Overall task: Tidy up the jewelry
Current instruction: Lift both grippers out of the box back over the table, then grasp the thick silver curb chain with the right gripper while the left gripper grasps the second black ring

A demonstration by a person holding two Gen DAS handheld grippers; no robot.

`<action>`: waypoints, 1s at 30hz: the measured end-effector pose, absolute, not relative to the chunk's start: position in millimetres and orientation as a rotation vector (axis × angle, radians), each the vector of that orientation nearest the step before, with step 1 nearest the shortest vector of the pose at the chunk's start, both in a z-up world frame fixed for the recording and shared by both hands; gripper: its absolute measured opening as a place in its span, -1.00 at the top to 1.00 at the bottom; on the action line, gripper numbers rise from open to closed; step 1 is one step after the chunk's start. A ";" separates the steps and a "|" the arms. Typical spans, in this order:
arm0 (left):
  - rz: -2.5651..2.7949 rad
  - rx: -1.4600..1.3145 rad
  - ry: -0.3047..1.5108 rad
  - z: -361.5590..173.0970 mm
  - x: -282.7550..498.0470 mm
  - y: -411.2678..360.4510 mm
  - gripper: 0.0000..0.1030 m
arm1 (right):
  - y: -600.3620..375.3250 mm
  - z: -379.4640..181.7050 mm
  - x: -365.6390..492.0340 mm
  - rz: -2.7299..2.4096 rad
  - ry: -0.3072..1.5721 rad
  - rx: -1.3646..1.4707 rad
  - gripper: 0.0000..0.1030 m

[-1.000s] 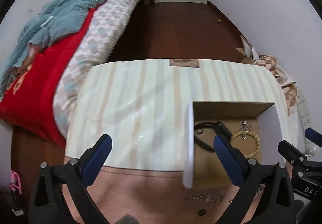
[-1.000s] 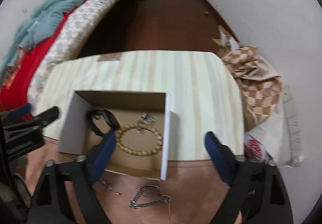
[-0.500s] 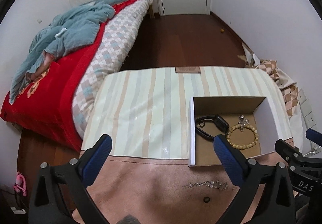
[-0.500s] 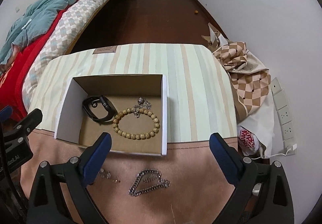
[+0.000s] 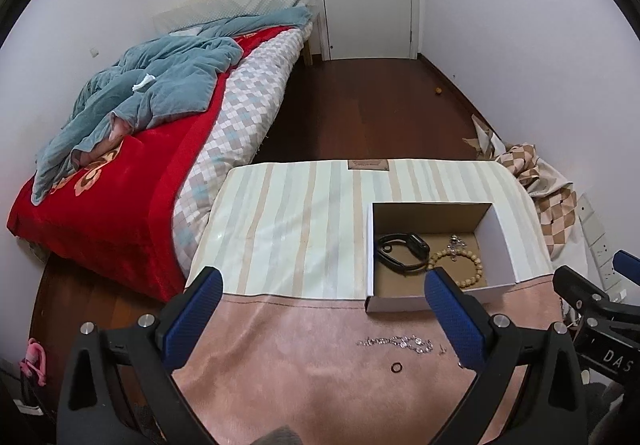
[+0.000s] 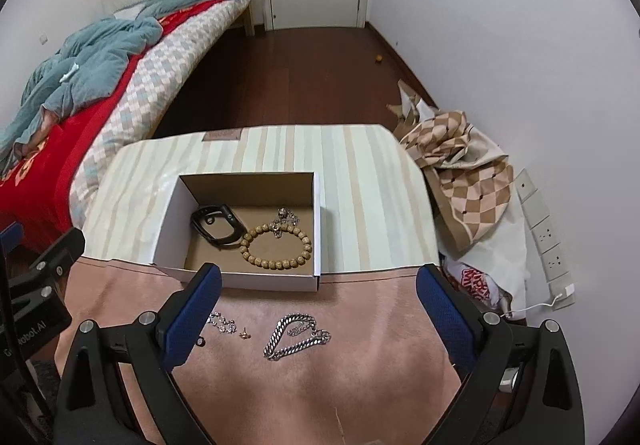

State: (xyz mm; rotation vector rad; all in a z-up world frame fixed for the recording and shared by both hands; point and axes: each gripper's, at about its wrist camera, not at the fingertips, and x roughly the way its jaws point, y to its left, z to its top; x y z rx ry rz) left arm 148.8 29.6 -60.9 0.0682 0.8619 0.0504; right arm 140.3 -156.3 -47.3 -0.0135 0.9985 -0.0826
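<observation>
Over on the left a bed [image 5: 132,181] with a red cover and a rumpled blue blanket [image 5: 160,93] runs along the wall. Next to it stands the table [image 5: 288,221], striped at the far half and covered by a pink cloth [image 6: 320,373] at the near half. The left gripper [image 5: 324,305] hangs above the pink cloth, its blue pads spread wide with nothing between them. Right of it sits an open cardboard box [image 6: 176,205], and inside lie a black band [image 6: 218,225], a ring of wooden beads [image 6: 276,247] touching it, and a small silver trinket [image 6: 286,223] at the beads' far edge. In front of the box, on the cloth, rest a thin sparkly chain [image 5: 396,343], a tiny dark ring [image 5: 396,367] and a heavy silver chain [image 6: 296,335]. The right gripper [image 6: 318,299] hovers over that chain, likewise wide open and empty. A checked cloth [image 6: 460,165] lies heaped at the far right
</observation>
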 end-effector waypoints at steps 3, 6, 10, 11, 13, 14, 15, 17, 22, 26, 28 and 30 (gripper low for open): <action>0.043 0.061 0.852 -55.1 139.2 29.8 -1.00 | -156.6 -36.5 129.6 -0.081 0.980 -0.012 -0.92; 0.036 0.055 0.843 -49.6 130.7 30.2 -1.00 | -155.9 -27.2 117.0 -0.078 0.962 -0.008 -0.92; 0.034 0.042 0.853 -52.3 121.9 32.4 -1.00 | -158.0 -26.2 104.9 -0.066 0.965 0.013 -0.92; 0.039 0.041 0.859 -56.1 119.7 32.3 -1.00 | -160.1 -29.2 101.5 -0.065 0.971 0.023 -0.92; 0.049 0.051 0.876 -69.2 116.4 31.7 -1.00 | -165.7 -41.5 96.4 -0.069 0.989 0.037 -0.92; 0.058 0.060 0.900 -82.9 115.9 30.9 -1.00 | -169.9 -52.2 95.8 -0.076 1.010 0.041 -0.92; 0.061 0.064 0.917 -93.2 116.1 30.8 -1.00 | -173.8 -65.2 95.4 -0.084 1.040 0.045 -0.92; 0.082 0.081 0.955 -119.4 117.7 31.3 -1.00 | -182.7 -93.8 94.3 -0.091 1.089 0.069 -0.92; 0.113 0.083 1.093 -183.6 128.8 36.9 -1.00 | -197.0 -162.2 98.6 -0.099 1.154 0.091 -0.61; 0.131 0.067 1.150 -208.6 135.2 43.4 -1.00 | -201.6 -198.5 110.3 -0.107 1.162 0.103 -0.48; 0.137 0.071 1.159 -214.9 138.1 44.2 -1.00 | -201.3 -208.6 116.2 -0.106 1.161 0.108 -0.45; 0.134 0.072 1.165 -217.7 140.0 42.0 -1.00 | -198.7 -218.4 123.1 -0.110 1.177 0.105 -0.34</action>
